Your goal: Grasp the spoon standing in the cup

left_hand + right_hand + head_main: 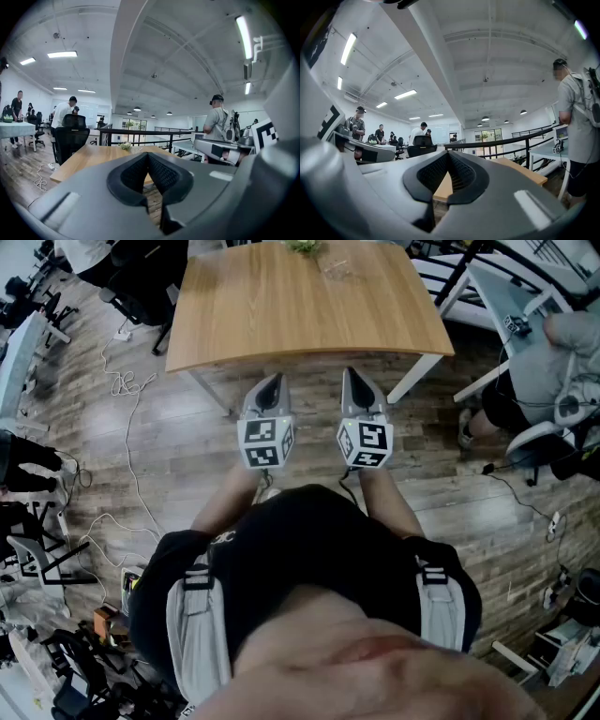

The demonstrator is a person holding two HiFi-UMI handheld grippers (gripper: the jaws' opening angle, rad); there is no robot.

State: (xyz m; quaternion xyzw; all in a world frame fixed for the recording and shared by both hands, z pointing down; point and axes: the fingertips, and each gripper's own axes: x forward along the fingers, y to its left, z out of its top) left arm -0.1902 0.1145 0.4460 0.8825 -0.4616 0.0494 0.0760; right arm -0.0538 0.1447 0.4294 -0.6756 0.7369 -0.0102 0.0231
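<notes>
I stand in front of a wooden table (281,315) with a gripper in each hand, both held short of its near edge. The left gripper (272,381) and the right gripper (352,373) point toward the table, each with its jaws together and nothing between them. The left gripper (148,155) and right gripper (448,153) show the same in their own views. At the table's far edge lies a small clear object (337,268), too small to tell as a cup. I can make out no spoon.
A small green plant (305,247) sits at the table's far edge. A black office chair (141,277) stands at the far left, and cables (122,381) trail over the wood floor. A seated person (553,362) and white desks are at the right. A black railing (140,133) runs behind.
</notes>
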